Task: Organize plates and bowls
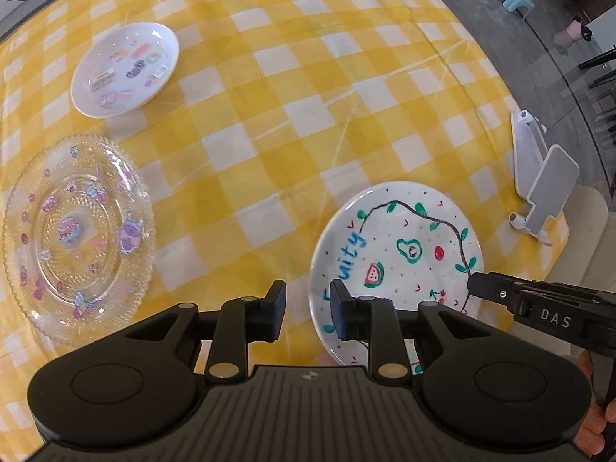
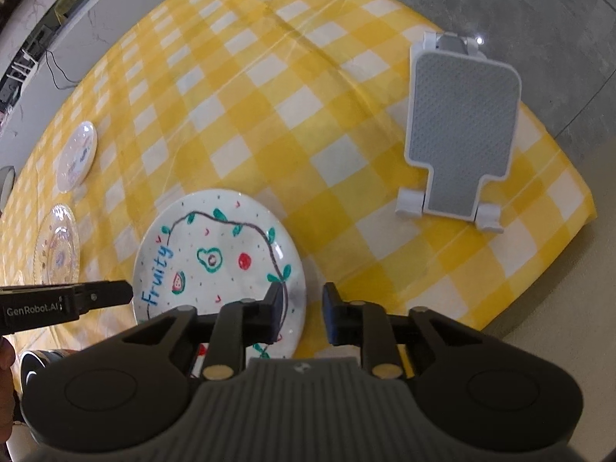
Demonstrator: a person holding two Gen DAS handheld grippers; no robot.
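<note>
The Fruity plate [image 1: 396, 254] is lying flat on the yellow checked tablecloth [image 1: 288, 77] at the lower right of the left wrist view, and both claws are straddling its edges from opposite sides, probably so the person can lift it level. The left gripper [image 1: 308, 308] is standing with a narrow gap and nothing pinched, one finger over the plate's left edge and the other over cloth; the right gripper [image 2: 302, 312] is likewise narrowly parted and empty, its left finger over the right edge, though I cannot tell whether either is touching. The left view alone is showing the clear glass plate [image 1: 77, 231] at the left edge and the white sticker plate [image 1: 125, 69] at the upper left in full, well apart and unstacked, so the sorting seems barely begun. The right view is shrinking those two to its left margin, but is showing the white phone stand [image 2: 460, 127] face-on at the upper right
</note>
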